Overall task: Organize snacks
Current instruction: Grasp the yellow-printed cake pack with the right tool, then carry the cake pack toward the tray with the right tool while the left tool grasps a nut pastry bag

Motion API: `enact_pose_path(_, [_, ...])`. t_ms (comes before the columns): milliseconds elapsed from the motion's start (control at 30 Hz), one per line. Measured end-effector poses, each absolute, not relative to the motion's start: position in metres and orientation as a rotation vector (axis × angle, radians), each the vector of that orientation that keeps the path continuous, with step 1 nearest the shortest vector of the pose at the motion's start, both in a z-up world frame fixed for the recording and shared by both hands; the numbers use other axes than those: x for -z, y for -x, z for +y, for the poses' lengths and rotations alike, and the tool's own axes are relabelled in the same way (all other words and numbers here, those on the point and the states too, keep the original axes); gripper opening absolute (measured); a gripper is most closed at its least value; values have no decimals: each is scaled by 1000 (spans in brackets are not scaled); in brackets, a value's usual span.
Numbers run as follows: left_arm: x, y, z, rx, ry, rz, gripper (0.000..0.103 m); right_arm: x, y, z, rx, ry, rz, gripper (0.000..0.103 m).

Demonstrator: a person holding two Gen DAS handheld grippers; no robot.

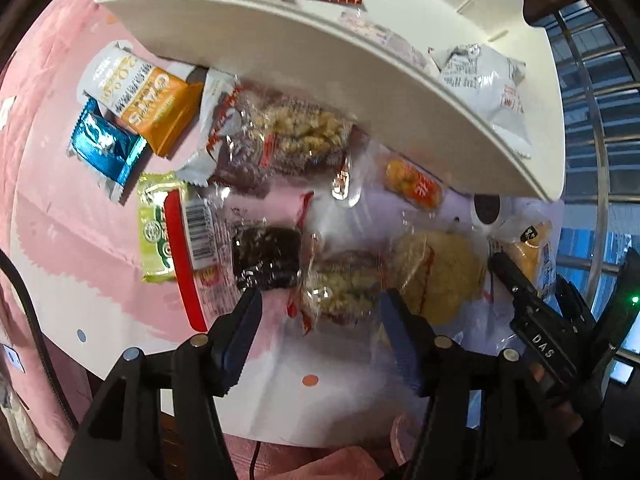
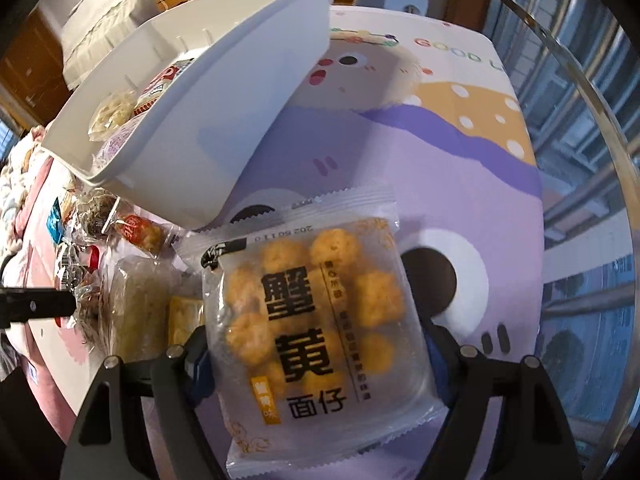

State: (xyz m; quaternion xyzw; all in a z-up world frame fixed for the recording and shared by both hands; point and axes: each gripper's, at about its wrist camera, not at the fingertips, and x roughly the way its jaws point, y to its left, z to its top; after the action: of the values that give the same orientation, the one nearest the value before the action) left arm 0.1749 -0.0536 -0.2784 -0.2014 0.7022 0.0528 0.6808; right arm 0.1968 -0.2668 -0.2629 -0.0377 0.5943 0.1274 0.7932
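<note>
My left gripper (image 1: 320, 308) is open, its jaws on either side of a clear packet of nut brittle (image 1: 340, 286) lying among several snack packets on the pink cloth. My right gripper (image 2: 316, 344) is shut on a clear packet of orange crab-roe balls (image 2: 312, 312), held above the purple cloth. That gripper also shows at the right of the left wrist view (image 1: 532, 300). A white bin (image 1: 320, 40) stands behind the pile and holds several packets; it also shows in the right wrist view (image 2: 224, 120).
Loose packets lie in front of the bin: a blue one (image 1: 106, 146), an orange oats bar (image 1: 160, 110), a green one (image 1: 156, 228), a dark square one (image 1: 266, 252) and a pale cracker pack (image 1: 438, 276). The table's front edge (image 1: 240, 424) is near the left gripper. A window railing (image 2: 580, 160) is at the right.
</note>
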Motion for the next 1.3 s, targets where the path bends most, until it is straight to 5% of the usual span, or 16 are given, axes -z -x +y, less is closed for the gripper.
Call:
enact_pose_path(433, [283, -157, -77, -111, 365, 1567, 71, 254, -177, -285, -223, 30, 1289, 81])
enact_pose_path(1300, [299, -171, -87, -181, 443, 1560, 63, 237, -165, -283, -262, 35, 1248, 81])
